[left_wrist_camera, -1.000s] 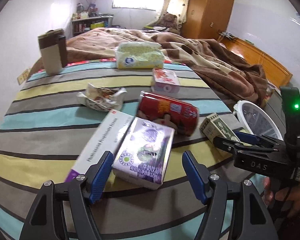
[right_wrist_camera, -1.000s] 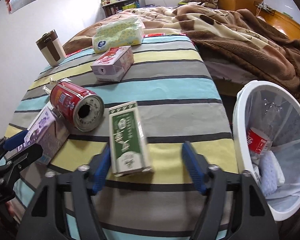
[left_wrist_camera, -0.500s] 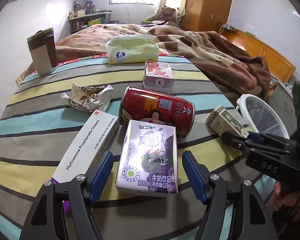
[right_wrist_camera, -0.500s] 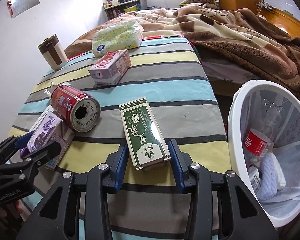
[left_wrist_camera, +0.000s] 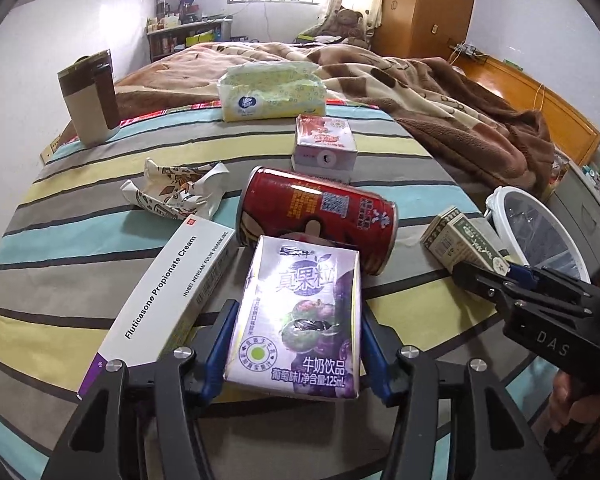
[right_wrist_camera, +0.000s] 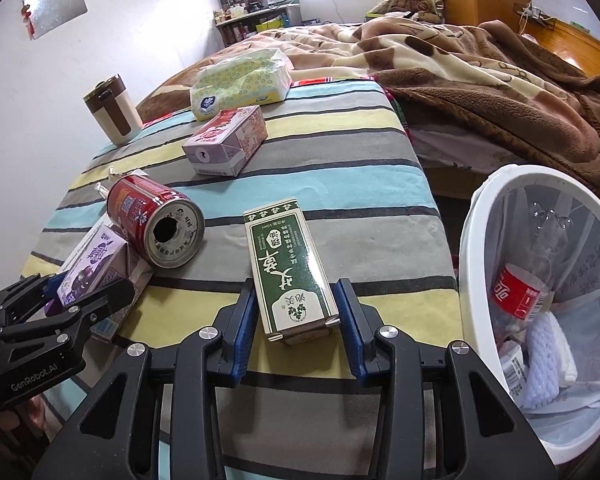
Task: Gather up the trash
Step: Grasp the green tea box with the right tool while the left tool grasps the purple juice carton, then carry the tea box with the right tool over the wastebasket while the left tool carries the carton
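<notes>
My left gripper point(left_wrist_camera: 296, 354) is shut on a purple milk carton point(left_wrist_camera: 298, 316) lying on the striped cloth point(left_wrist_camera: 80, 240). My right gripper point(right_wrist_camera: 298, 326) is shut on a green box point(right_wrist_camera: 288, 268), also seen in the left wrist view point(left_wrist_camera: 458, 240). A red can point(left_wrist_camera: 316, 216) lies on its side behind the purple carton. A white cream box point(left_wrist_camera: 168, 284) lies left of the carton. A crumpled wrapper point(left_wrist_camera: 176, 196) and a pink carton point(left_wrist_camera: 324, 148) lie farther back. The white trash bin point(right_wrist_camera: 540, 300) stands at the right, holding a cola bottle point(right_wrist_camera: 520, 292).
A tissue pack point(left_wrist_camera: 272, 90) and a brown-and-cream travel mug point(left_wrist_camera: 90, 98) stand at the far end of the cloth. A bed with a brown blanket point(right_wrist_camera: 480, 76) lies beyond. The bin point(left_wrist_camera: 540, 232) sits off the table's right edge.
Both grippers closed: the left onto the purple carton, the right onto the green box. Both moved forward around their items.
</notes>
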